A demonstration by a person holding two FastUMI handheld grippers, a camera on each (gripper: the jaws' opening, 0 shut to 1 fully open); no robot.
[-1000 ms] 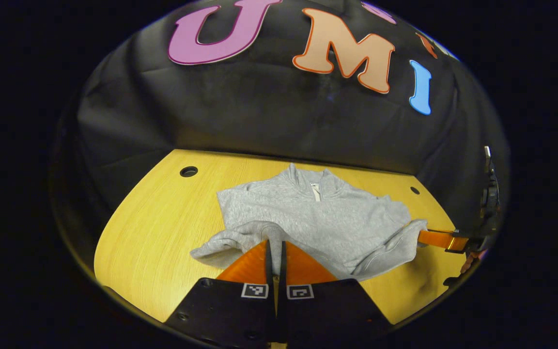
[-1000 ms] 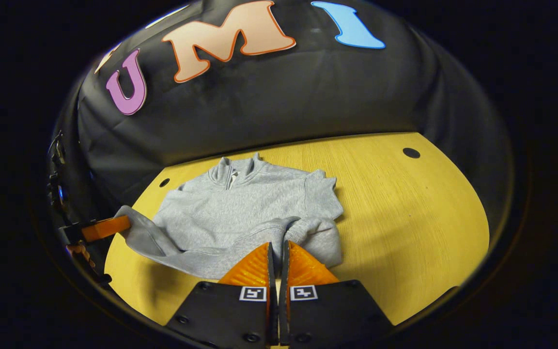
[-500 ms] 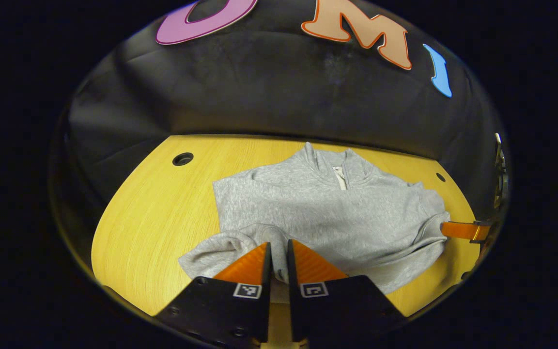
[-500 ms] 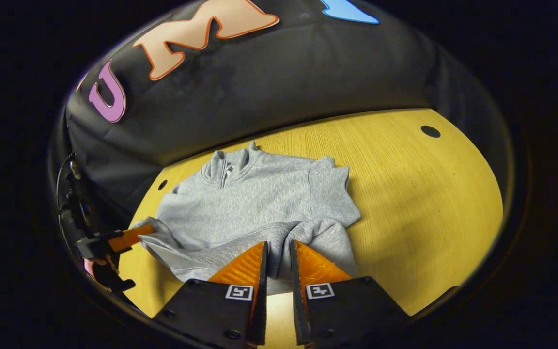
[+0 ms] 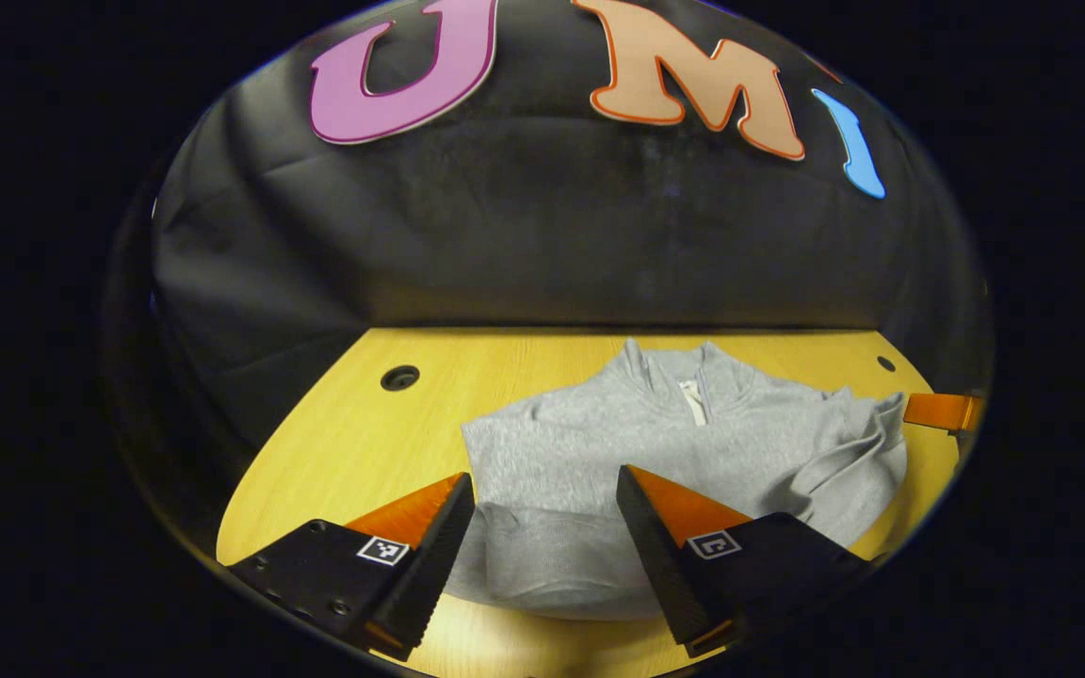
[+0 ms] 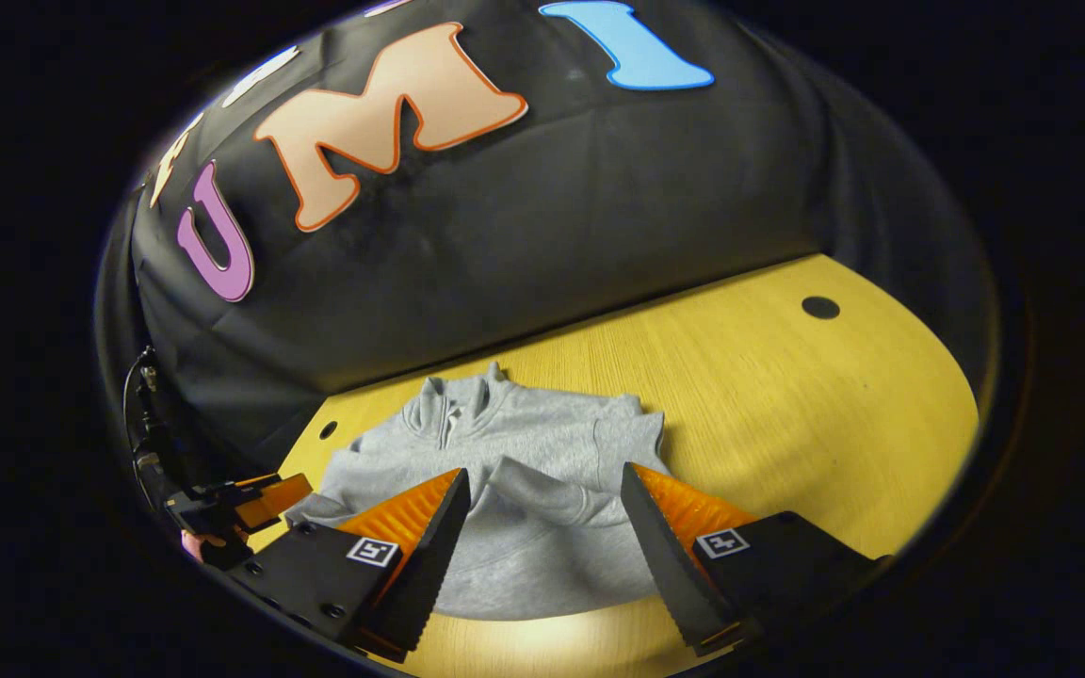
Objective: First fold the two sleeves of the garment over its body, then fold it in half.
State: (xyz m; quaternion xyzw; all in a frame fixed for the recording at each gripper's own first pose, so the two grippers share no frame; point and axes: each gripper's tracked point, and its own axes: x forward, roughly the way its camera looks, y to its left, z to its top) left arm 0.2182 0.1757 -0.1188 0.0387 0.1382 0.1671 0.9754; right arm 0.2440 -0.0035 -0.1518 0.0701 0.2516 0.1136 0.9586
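I'm holding both the left gripper (image 5: 542, 499) and right gripper (image 6: 542, 494) spread apart over the grey sweatshirt (image 5: 674, 452) lying seemingly folded on the table (image 6: 787, 395).

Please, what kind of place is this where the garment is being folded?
Probably a recording booth, not a home: black cloth wall closes in behind a bare wooden table with round holes. One grey garment lies on it, between the open left gripper and right gripper.
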